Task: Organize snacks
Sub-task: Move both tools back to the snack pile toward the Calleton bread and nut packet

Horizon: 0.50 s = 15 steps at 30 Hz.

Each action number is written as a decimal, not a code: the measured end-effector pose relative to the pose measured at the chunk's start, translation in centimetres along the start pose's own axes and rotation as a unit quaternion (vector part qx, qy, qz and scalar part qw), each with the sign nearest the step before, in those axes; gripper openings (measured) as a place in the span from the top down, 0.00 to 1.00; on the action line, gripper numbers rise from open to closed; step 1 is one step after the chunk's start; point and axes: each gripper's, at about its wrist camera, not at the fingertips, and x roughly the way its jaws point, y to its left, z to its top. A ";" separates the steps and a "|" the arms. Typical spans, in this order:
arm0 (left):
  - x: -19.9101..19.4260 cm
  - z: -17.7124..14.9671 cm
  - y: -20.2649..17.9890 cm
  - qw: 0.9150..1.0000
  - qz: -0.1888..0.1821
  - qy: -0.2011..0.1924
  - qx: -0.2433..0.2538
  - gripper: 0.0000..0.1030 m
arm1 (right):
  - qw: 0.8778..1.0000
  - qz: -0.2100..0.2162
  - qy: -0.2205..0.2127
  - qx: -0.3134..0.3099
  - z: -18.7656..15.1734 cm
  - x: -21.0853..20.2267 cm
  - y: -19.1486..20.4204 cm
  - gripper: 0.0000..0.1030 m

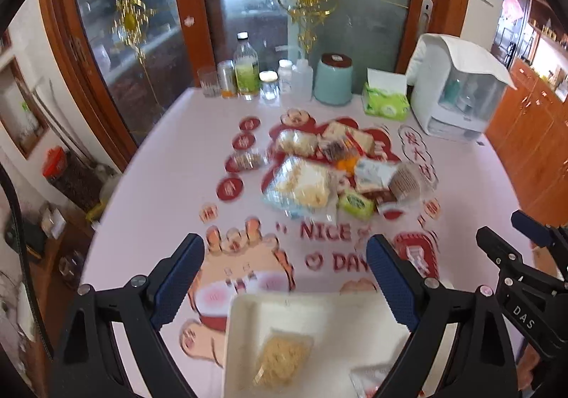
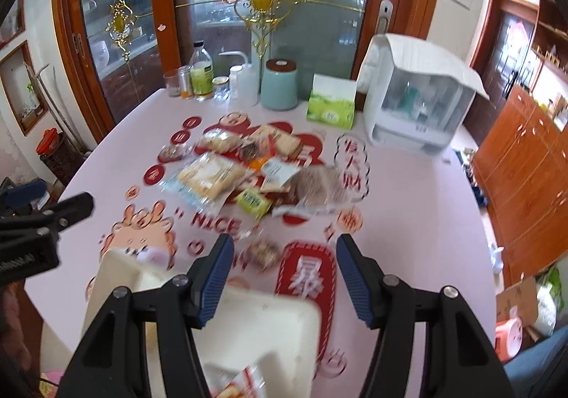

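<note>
A pile of wrapped snacks (image 1: 319, 167) lies in the middle of the printed tablecloth; it also shows in the right wrist view (image 2: 248, 171). A white tray (image 1: 340, 313) sits at the near edge and holds a clear bag of pale snack (image 1: 280, 359) and a small packet (image 1: 369, 376). My left gripper (image 1: 284, 277) is open and empty above the tray. My right gripper (image 2: 284, 274) is open and empty over the tray's (image 2: 277, 320) far corner. A small blurred snack packet (image 2: 264, 252) lies on the cloth between its fingers. A red-and-white packet (image 2: 241, 380) lies in the tray.
At the table's far edge stand several bottles and jars (image 1: 248, 75), a teal canister (image 1: 333, 78), a green tissue box (image 1: 385, 100) and a white appliance (image 1: 458, 89). Glass doors stand behind. Wooden cabinets (image 2: 525, 164) line the right.
</note>
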 end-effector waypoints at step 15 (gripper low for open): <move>9.8 7.2 -4.5 0.997 0.038 0.032 0.066 0.16 | 0.988 0.078 0.107 -0.074 1.8 13.7 -1.9 0.41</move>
